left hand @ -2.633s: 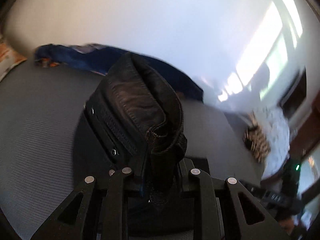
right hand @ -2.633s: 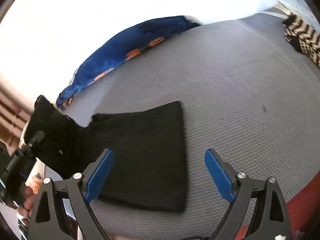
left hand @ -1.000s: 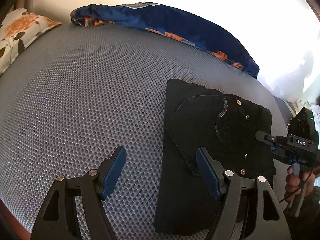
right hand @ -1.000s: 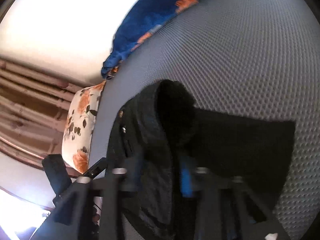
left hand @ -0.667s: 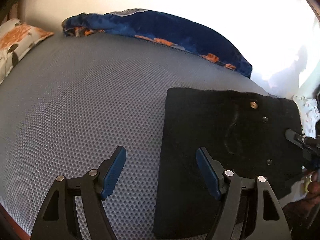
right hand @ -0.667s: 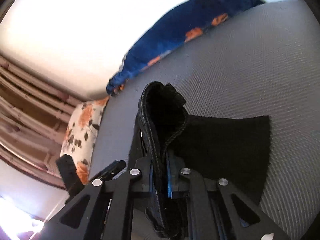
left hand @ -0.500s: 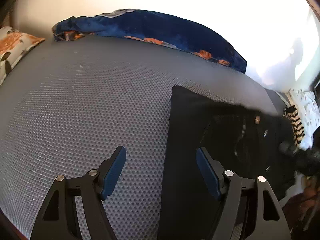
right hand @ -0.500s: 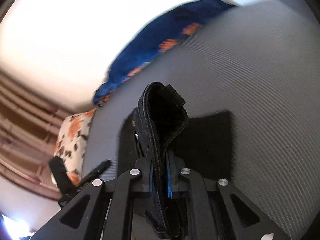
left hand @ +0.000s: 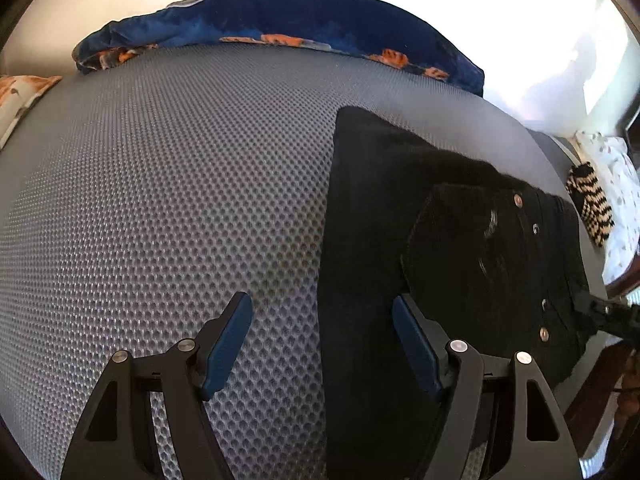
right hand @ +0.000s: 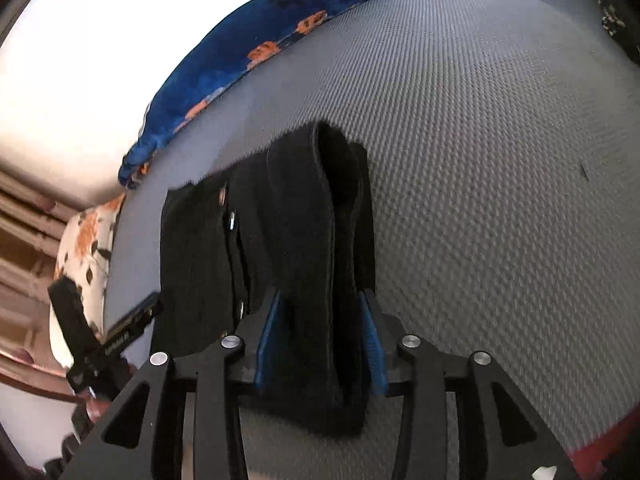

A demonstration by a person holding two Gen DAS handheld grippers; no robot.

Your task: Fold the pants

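The black pants (left hand: 448, 248) lie folded on the grey mesh bed cover (left hand: 180, 200), right of centre in the left wrist view, with the riveted waistband end on top at the right. My left gripper (left hand: 320, 332) is open and empty just above the folded pants' near left edge. My right gripper (right hand: 320, 320) has its jaws partly apart around the thick waistband fold of the pants (right hand: 304, 240), which rests down on the folded stack. The right gripper also shows at the right edge of the left wrist view (left hand: 604, 312).
A blue blanket with orange flowers (left hand: 280, 20) lies along the far edge of the bed by the white wall. A floral pillow (left hand: 20, 96) is at the far left. A striped cloth (left hand: 592, 204) lies off the bed's right side.
My right gripper has carried the waistband end over and lowered it onto the folded stack, and its jaws have widened. My left gripper has stayed open and nearly still.
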